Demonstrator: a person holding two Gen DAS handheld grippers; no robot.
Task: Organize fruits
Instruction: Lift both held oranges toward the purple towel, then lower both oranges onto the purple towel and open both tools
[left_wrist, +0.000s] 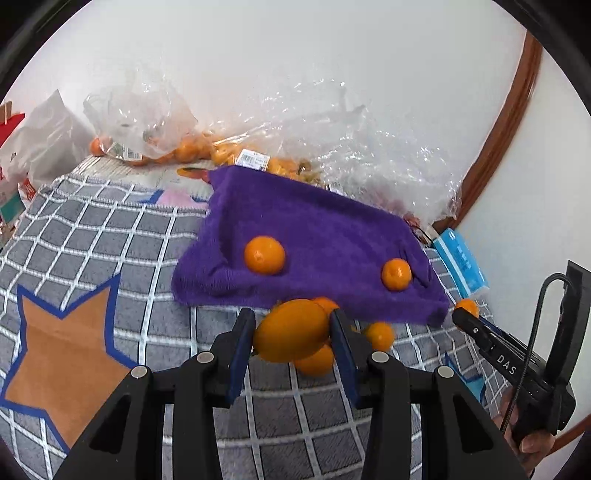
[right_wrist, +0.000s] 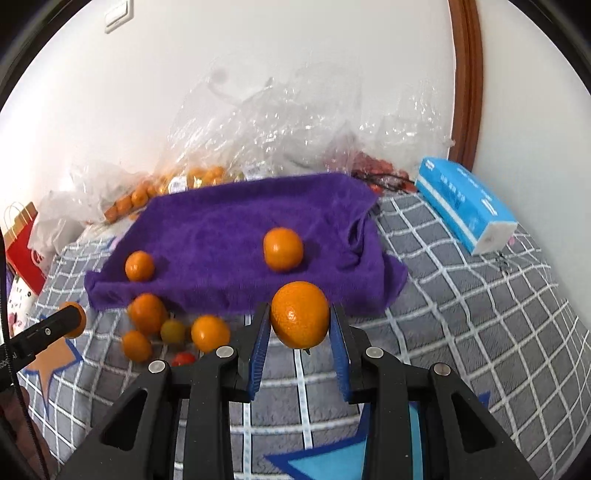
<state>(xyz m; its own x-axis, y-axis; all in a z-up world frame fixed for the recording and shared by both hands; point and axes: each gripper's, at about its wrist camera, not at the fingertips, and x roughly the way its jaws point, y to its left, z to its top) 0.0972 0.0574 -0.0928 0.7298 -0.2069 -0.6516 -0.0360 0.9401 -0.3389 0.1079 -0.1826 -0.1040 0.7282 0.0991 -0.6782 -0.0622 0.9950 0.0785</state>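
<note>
Open checked blanket is seen at lower right, below the purple towel edge. A tangerine is pinched by the right gripper at frame centre; another tangerine is pinched by the left gripper.

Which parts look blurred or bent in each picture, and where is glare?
Left wrist view: the held orange looks soft and smeared, and the grid blanket curves from the fisheye. Right wrist view: the purple towel is slightly blurred, the door frame bows, and the plastic bags glint.
</note>
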